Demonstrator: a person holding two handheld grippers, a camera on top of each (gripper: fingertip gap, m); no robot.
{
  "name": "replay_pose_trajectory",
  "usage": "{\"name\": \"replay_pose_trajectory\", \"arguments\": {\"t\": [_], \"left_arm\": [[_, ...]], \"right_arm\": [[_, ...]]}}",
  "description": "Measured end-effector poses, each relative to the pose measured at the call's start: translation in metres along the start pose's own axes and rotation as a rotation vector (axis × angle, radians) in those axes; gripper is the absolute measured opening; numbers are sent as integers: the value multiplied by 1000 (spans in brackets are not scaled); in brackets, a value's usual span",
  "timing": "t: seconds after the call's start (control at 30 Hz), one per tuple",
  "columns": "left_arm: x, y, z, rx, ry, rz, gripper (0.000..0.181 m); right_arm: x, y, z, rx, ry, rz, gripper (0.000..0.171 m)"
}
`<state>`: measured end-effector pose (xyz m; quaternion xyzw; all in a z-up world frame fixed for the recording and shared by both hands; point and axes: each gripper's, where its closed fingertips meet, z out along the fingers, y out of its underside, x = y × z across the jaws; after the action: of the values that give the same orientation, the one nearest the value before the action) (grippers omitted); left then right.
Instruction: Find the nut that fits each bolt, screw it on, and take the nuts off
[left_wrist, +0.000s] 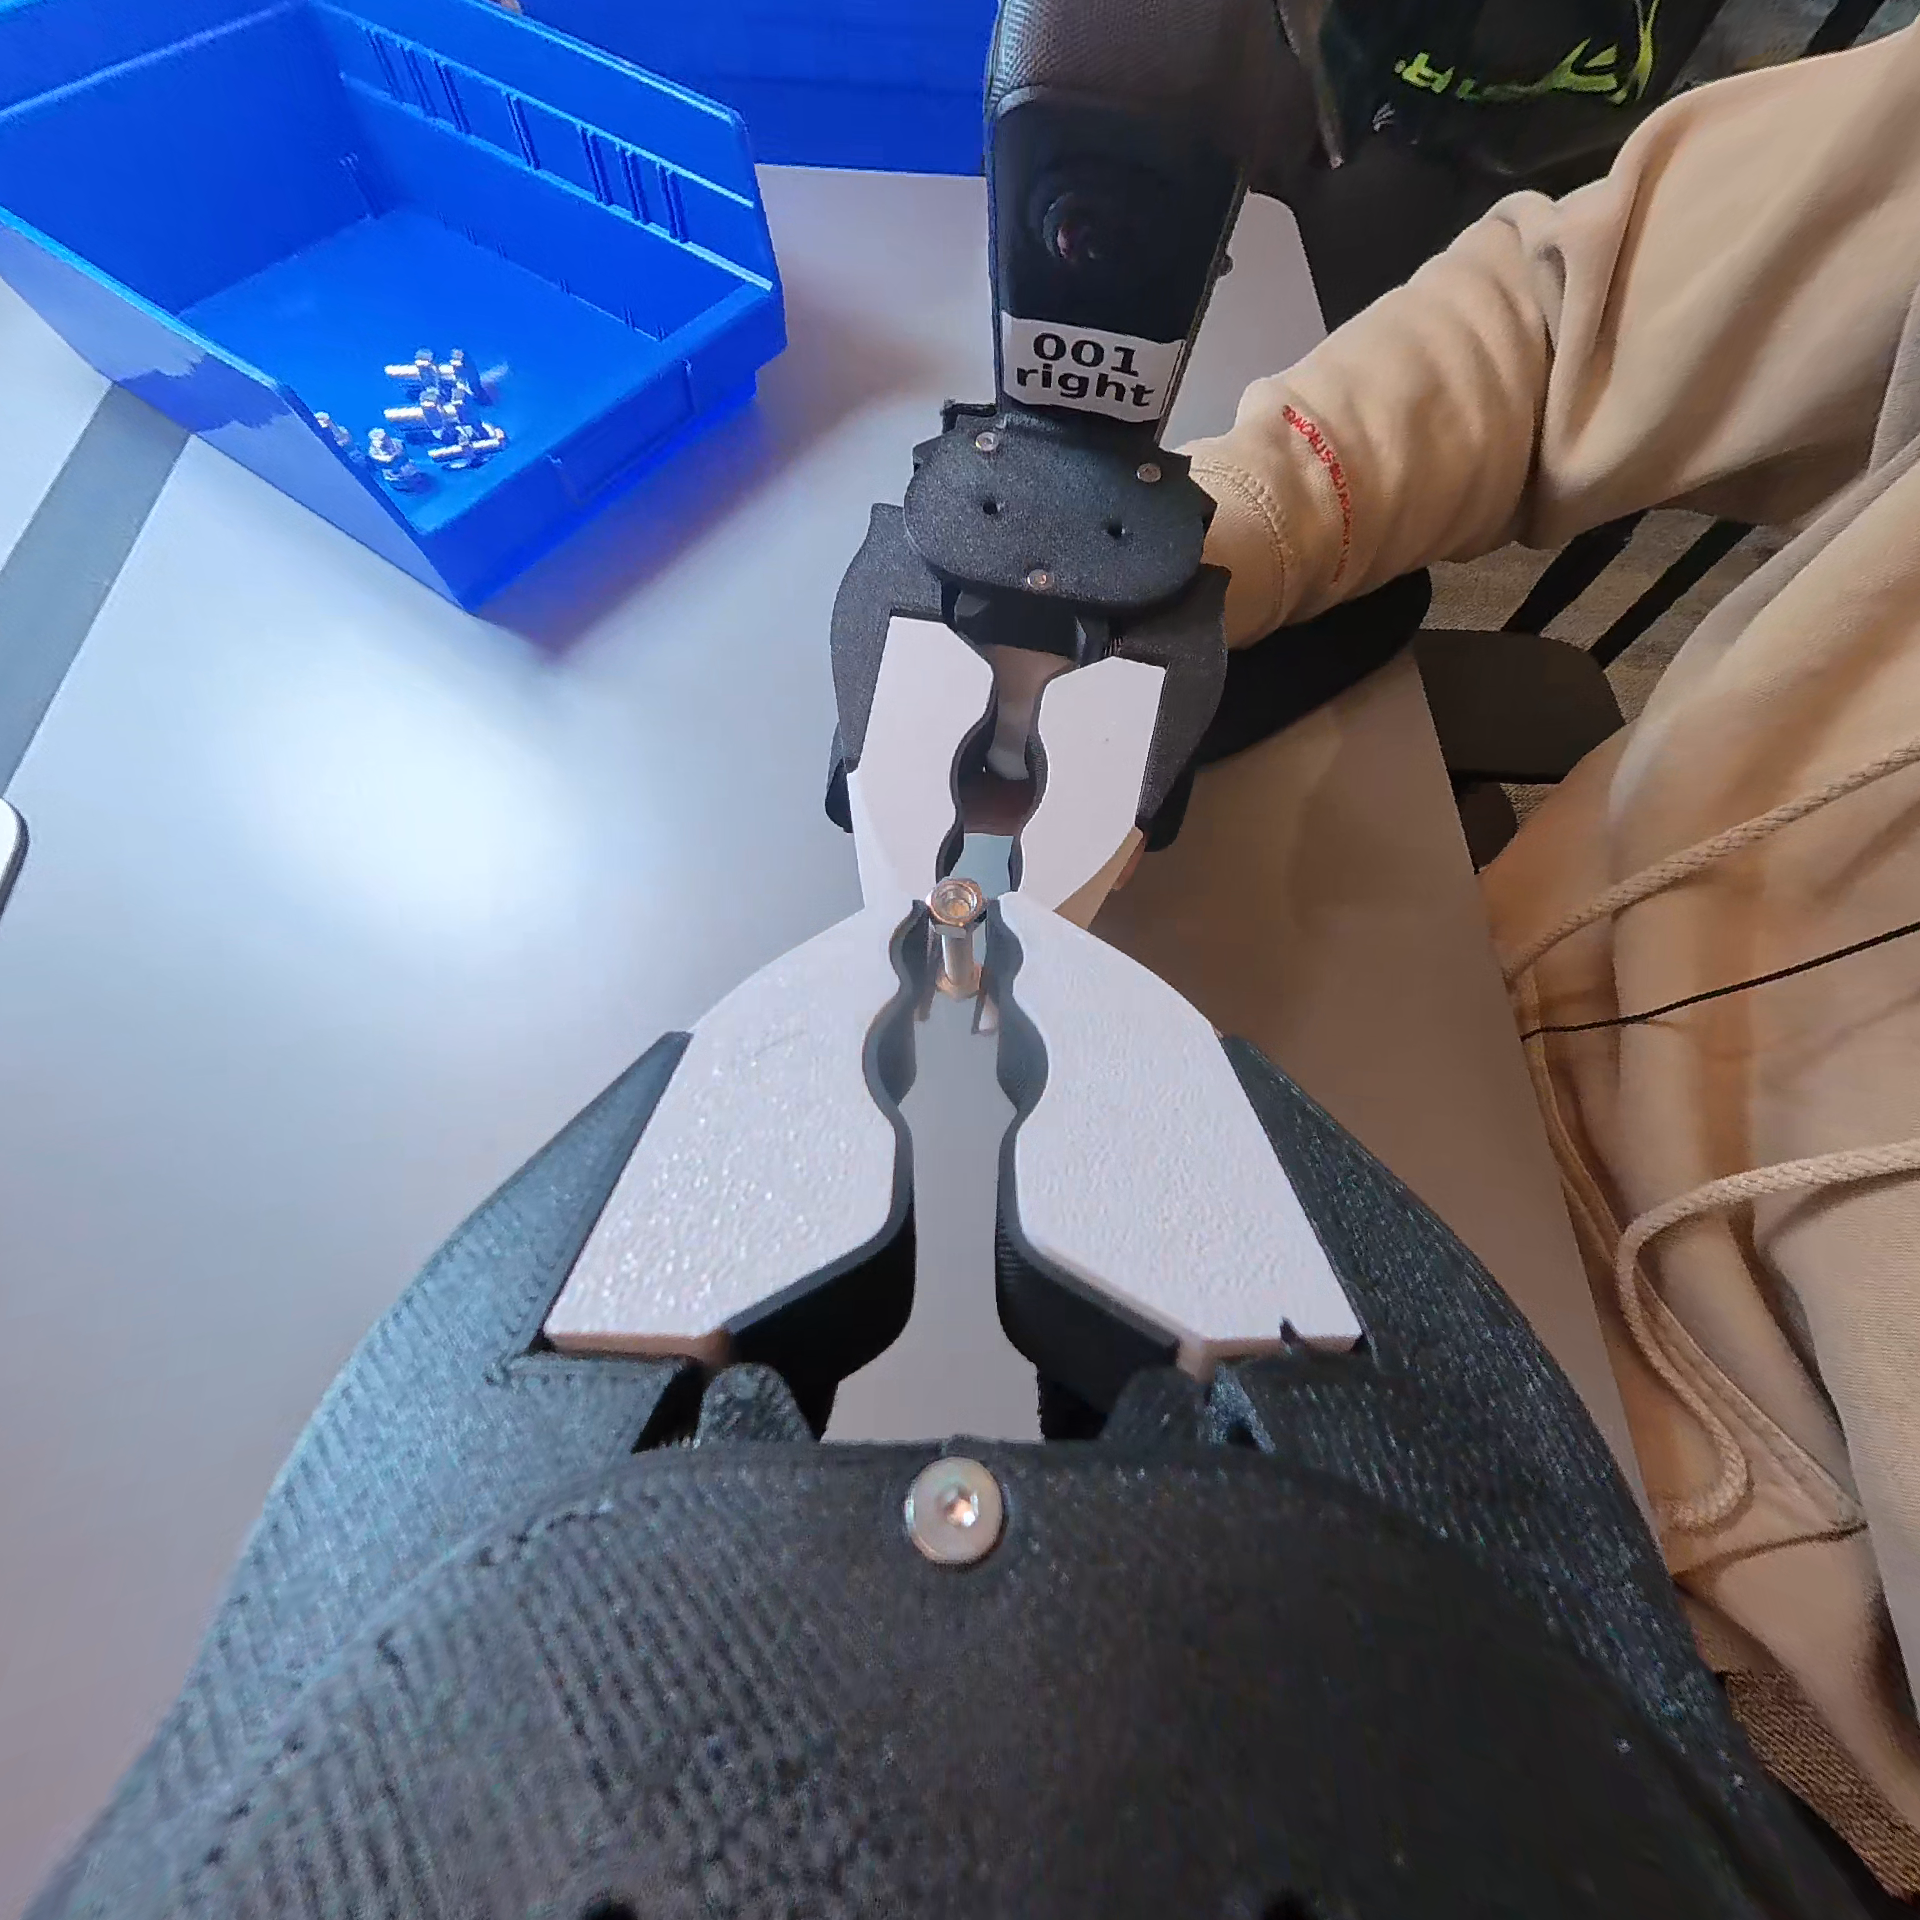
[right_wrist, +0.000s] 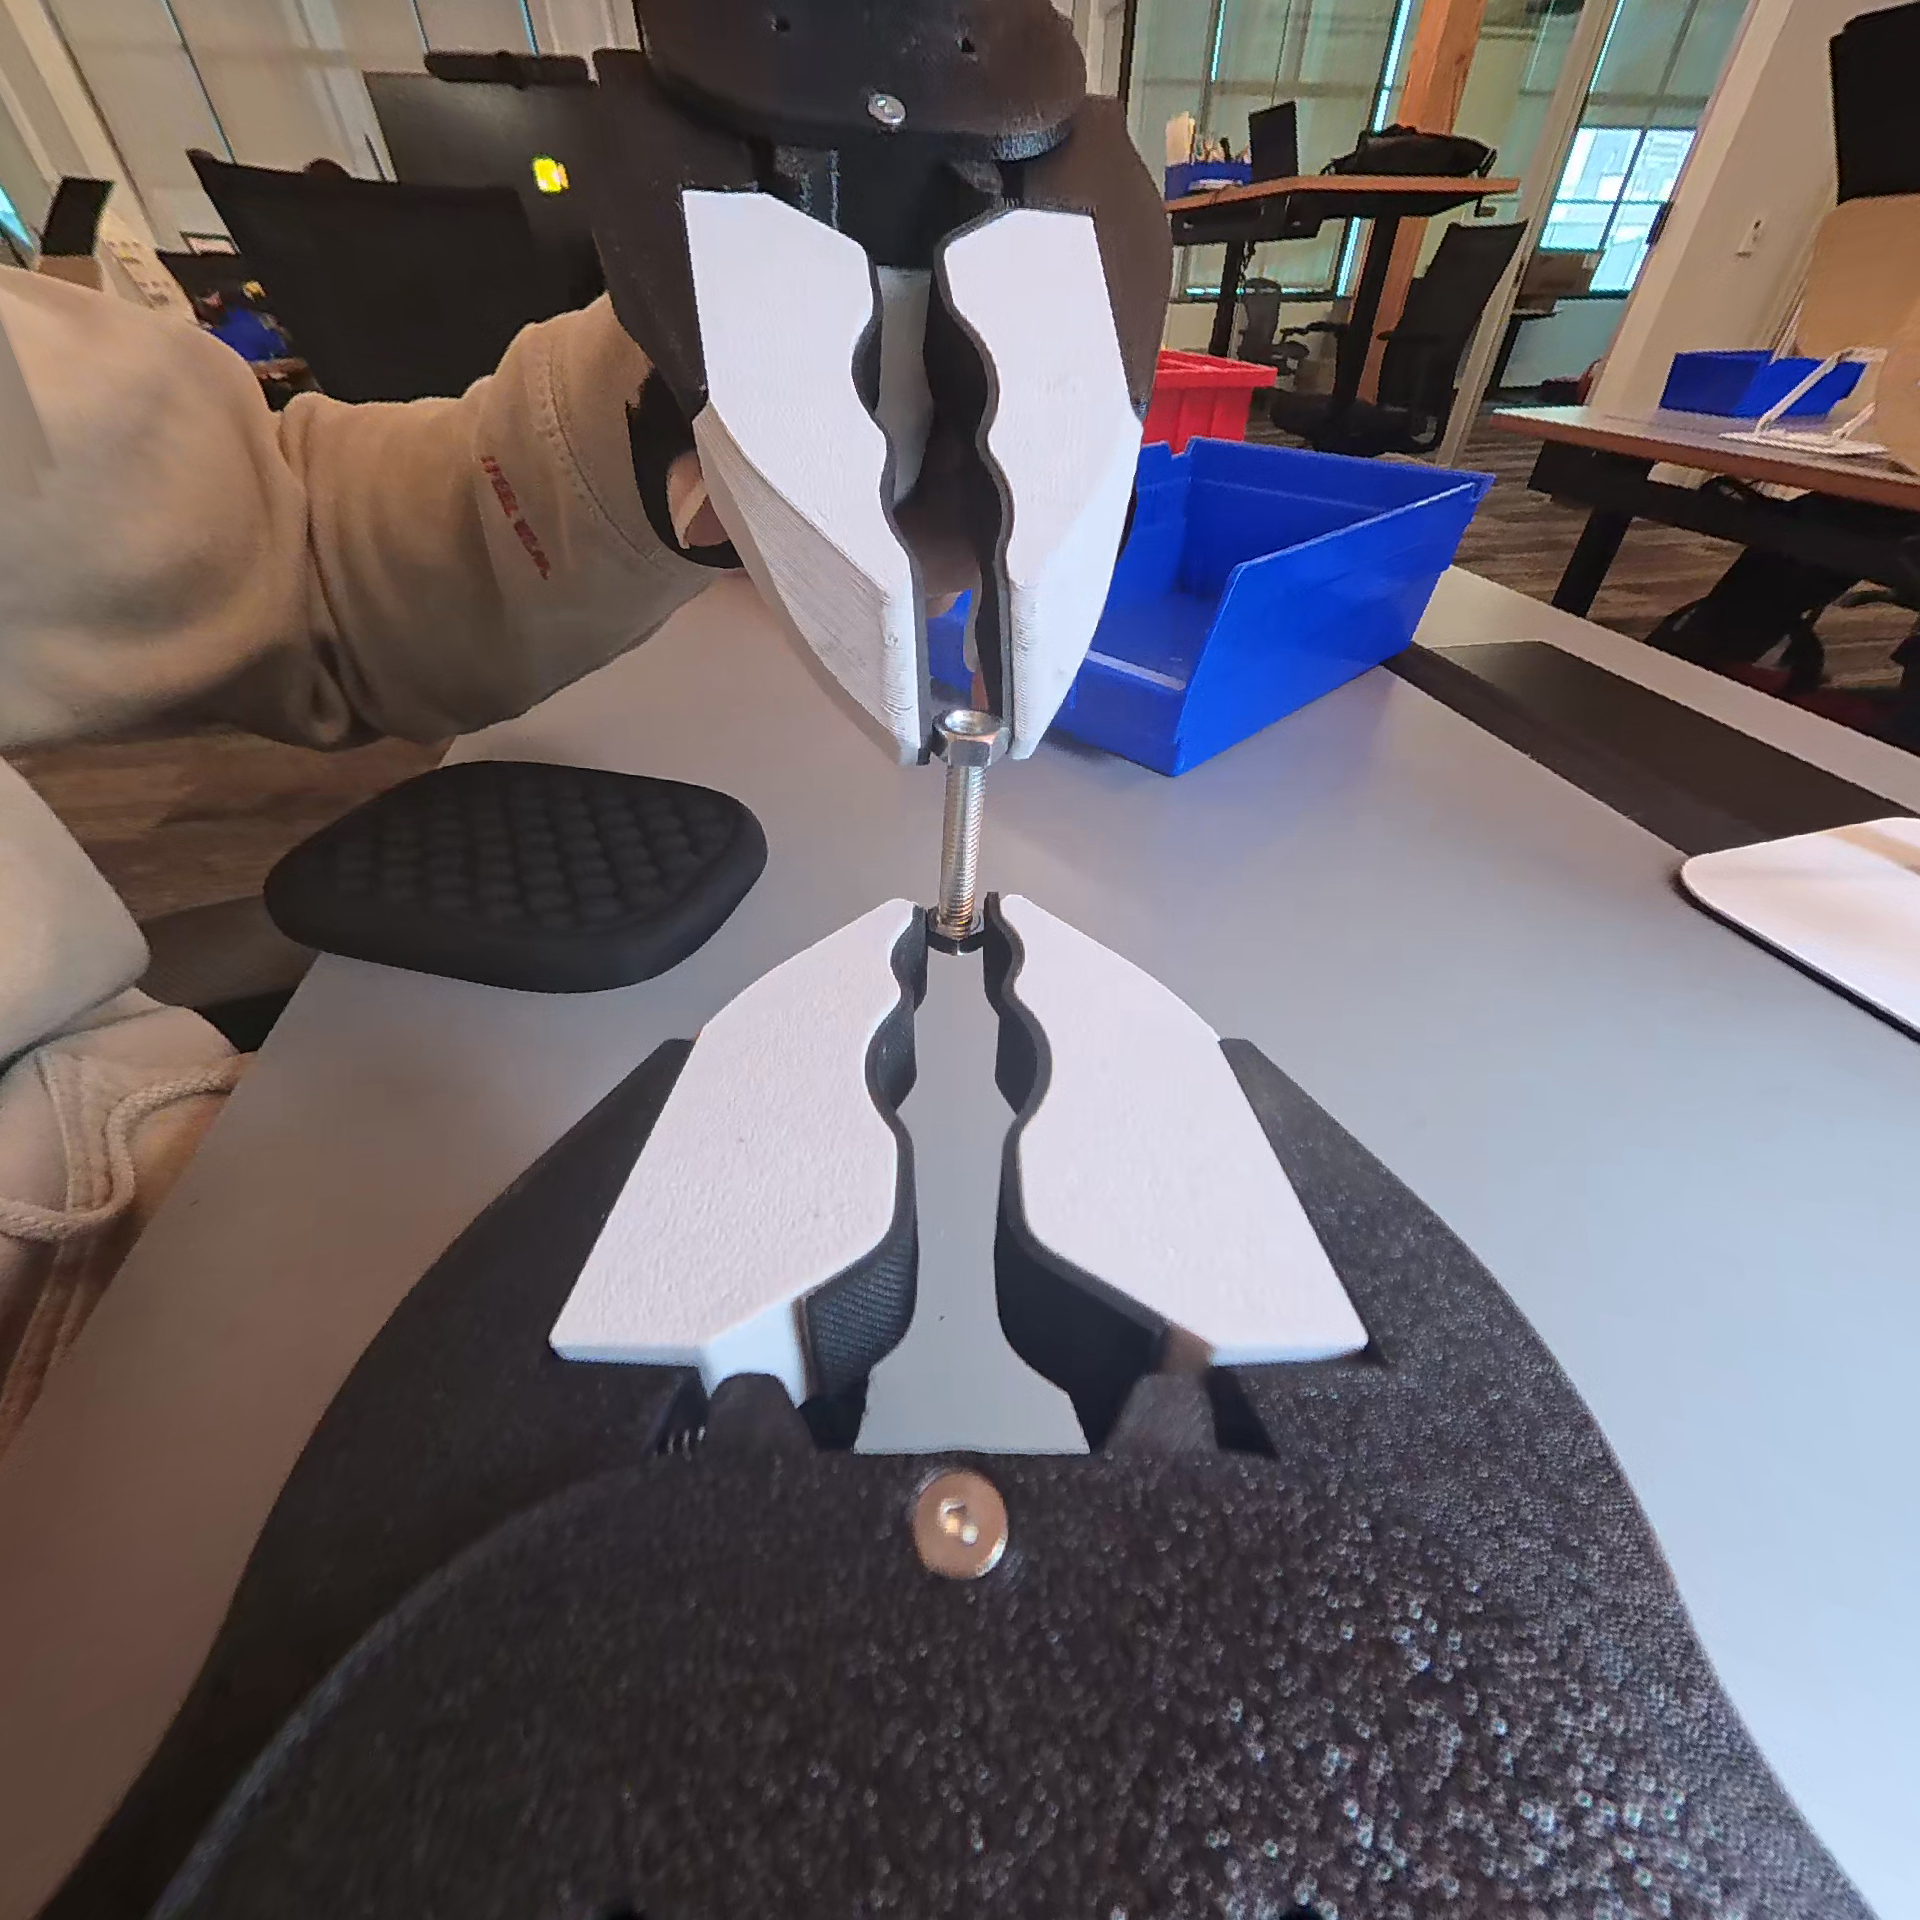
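- the left gripper (right_wrist: 969, 740) has its white fingertips clamped on the hex end of a silver bolt (right_wrist: 957, 847); whether that hex piece is the bolt's head or a nut, i cannot tell.
- the right gripper (right_wrist: 954, 928) pinches the other end of the same bolt, where a small dark-rimmed nut (right_wrist: 957, 941) sits at the tips of its fingers.
- the bolt runs straight between the two grippers, held in the air above the grey table (right_wrist: 1403, 987), with bare thread showing between the two sets of tips.
- in the left wrist view the bolt is seen end-on, its hex end (left_wrist: 957, 906) framed by that gripper's fingertips, the right gripper just beyond.
- a blue bin (left_wrist: 582, 312) stands on the table well apart, with a small heap of loose silver bolts and nuts (left_wrist: 436, 416) in its front.
- a black padded armrest (right_wrist: 520, 862) lies near the table's edge, beside a beige sleeve (right_wrist: 312, 540).
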<state>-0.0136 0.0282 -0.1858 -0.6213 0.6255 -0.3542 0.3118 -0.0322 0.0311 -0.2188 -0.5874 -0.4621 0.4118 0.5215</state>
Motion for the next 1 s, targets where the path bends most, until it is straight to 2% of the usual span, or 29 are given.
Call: {"name": "replay_pose_trajectory", "arguments": {"t": [0.53, 0.73, 1.0], "left_arm": [[2, 7, 2, -27, 1, 27, 11], [3, 4, -1, 11, -7, 41, 24], [-4, -6, -5, 275, -63, -39, 23]], "right_arm": [[-3, 6, 3, -30, -23, 19, 10], [-2, 7, 3, -30, -16, 14, 10], [4, 4, 1, -12, 16, 9, 10]]}}
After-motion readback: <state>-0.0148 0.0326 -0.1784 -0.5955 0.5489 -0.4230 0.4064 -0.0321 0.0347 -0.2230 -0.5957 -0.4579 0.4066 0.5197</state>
